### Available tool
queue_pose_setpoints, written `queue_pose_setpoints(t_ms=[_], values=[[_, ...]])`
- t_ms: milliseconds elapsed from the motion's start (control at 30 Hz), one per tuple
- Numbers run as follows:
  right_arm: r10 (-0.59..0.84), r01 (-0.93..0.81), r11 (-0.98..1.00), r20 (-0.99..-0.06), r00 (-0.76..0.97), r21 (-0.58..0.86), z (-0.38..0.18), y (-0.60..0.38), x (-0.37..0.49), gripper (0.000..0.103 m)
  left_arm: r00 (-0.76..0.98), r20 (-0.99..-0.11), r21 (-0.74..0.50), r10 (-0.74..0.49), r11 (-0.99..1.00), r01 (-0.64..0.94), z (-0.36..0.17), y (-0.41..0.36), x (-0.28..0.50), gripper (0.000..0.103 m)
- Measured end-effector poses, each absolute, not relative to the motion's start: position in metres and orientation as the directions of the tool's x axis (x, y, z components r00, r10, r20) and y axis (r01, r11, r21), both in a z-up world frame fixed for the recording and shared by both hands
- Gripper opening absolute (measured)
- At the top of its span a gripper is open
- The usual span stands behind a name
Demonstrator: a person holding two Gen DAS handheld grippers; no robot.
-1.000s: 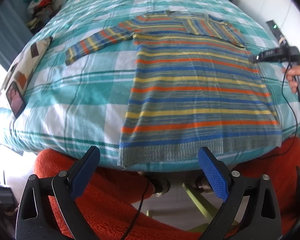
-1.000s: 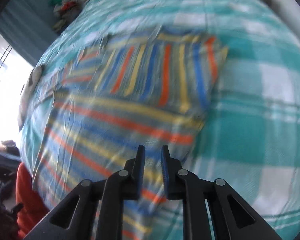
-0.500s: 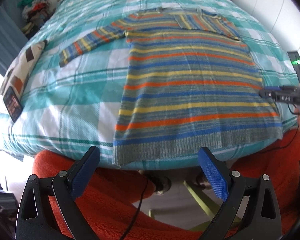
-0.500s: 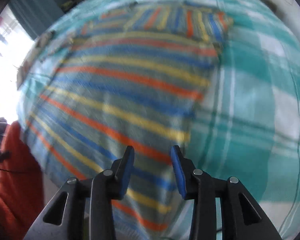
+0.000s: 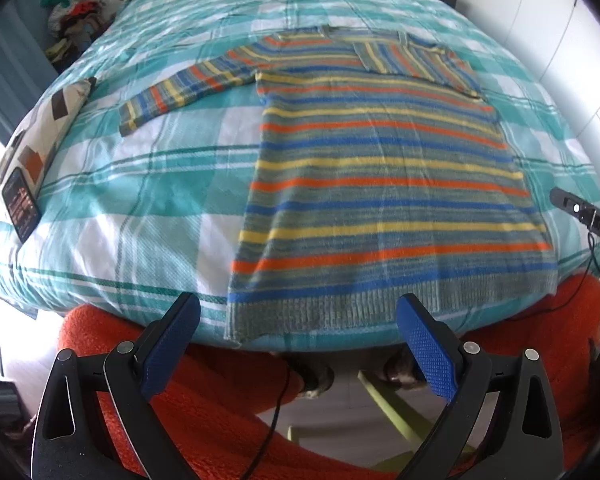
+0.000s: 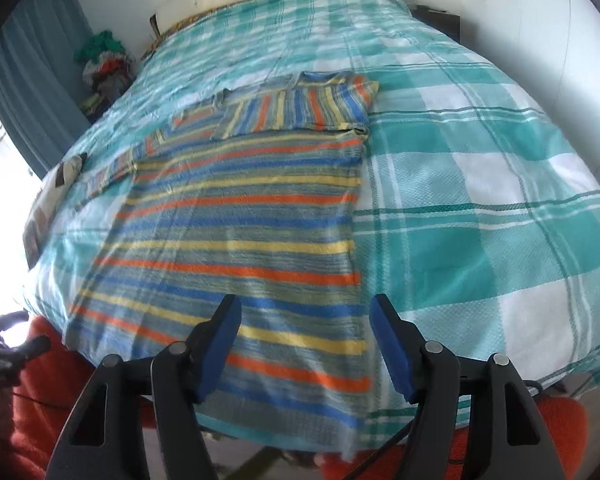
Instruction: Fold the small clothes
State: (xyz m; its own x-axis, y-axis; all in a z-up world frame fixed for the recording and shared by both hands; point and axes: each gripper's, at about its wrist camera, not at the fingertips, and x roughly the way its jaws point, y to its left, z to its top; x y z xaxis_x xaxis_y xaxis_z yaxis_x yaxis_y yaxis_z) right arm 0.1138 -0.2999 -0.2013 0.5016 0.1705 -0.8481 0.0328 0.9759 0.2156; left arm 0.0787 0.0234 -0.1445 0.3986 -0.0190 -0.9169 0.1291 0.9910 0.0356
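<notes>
A striped knit sweater (image 5: 380, 184) lies flat on a teal plaid bed (image 5: 140, 200). Its right sleeve is folded across the chest (image 5: 412, 60); its left sleeve (image 5: 188, 88) lies stretched out to the left. The hem reaches the bed's near edge. My left gripper (image 5: 300, 336) is open and empty, just in front of the hem. My right gripper (image 6: 306, 344) is open and empty, above the sweater's lower right corner (image 6: 340, 360); the sweater (image 6: 240, 220) fills that view's middle. The right gripper's body shows at the left wrist view's right edge (image 5: 580, 212).
A patterned pillow (image 5: 40, 136) lies at the bed's left edge. A pile of clothes (image 5: 76, 20) sits at the far left by a blue curtain (image 6: 28, 92). The person's orange trousers (image 5: 160, 400) are below the bed edge. A white wall (image 5: 560, 60) runs along the right.
The right gripper opened from nearly shut and drew back from the folded sleeve to the sweater's lower right corner. The left gripper stayed open and shifted only slightly.
</notes>
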Motion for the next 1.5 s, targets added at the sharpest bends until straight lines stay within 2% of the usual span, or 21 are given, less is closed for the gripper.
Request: queue_pose_setpoints(t_ms=[100,167,267,400,500,533,600,700,800,967,1233,1500], values=[[0.171,0.015,0.978,-0.84,0.515,0.208,-0.198,-0.285,0.117,0.066,0.417,-0.908,0.026,-0.031,0.991,0.13,-0.143,0.039,0.087,0.099],[0.167,0.011,0.979,-0.838,0.519,0.202,-0.198,-0.28,0.118,0.066,0.436,-0.897,-0.025,-0.07,0.994,0.107,-0.148,0.064,0.11,0.102],[0.165,0.007,0.98,-0.833,0.529,0.198,-0.198,-0.277,0.113,0.066,0.491,-0.869,-0.087,-0.069,0.996,-0.015,-0.171,0.111,0.158,0.102],[0.166,0.021,0.978,-0.827,0.537,0.21,-0.199,-0.276,0.108,0.066,0.532,-0.846,-0.033,0.046,0.99,-0.138,-0.215,0.152,0.231,0.102],[0.153,0.025,0.98,-0.823,0.546,0.199,-0.195,-0.275,0.105,0.067,0.483,-0.867,0.059,0.12,0.989,-0.139,-0.258,0.161,0.271,0.103],[0.153,0.022,0.98,-0.824,0.546,0.197,-0.195,-0.274,0.104,0.067,0.493,-0.865,0.046,0.099,0.992,-0.12,-0.268,0.165,0.275,0.103],[0.151,0.011,0.982,-0.825,0.544,0.187,-0.193,-0.272,0.102,0.067,0.569,-0.818,0.033,0.091,0.993,-0.113,-0.267,0.166,0.268,0.103],[0.136,0.011,0.985,-0.817,0.56,0.172,-0.191,-0.273,0.096,0.067,0.585,-0.8,0.078,0.138,0.989,-0.126,-0.265,0.158,0.257,0.103],[0.133,0.027,0.983,-0.814,0.565,0.18,-0.192,-0.279,0.093,0.067,0.616,-0.775,0.064,0.139,0.988,-0.142,-0.268,0.157,0.25,0.103],[0.137,0.044,0.98,-0.813,0.565,0.196,-0.196,-0.284,0.096,0.067,0.618,-0.777,0.041,0.122,0.989,-0.143,-0.268,0.163,0.251,0.103],[0.193,-0.025,0.976,-0.809,0.555,0.216,-0.198,-0.264,0.103,0.067,0.619,-0.776,0.04,0.121,0.989,-0.143,-0.27,0.164,0.254,0.103],[0.176,0.02,0.975,-0.822,0.541,0.222,-0.204,-0.274,0.096,0.067,0.618,-0.776,0.042,0.123,0.989,-0.144,-0.27,0.164,0.254,0.103]])
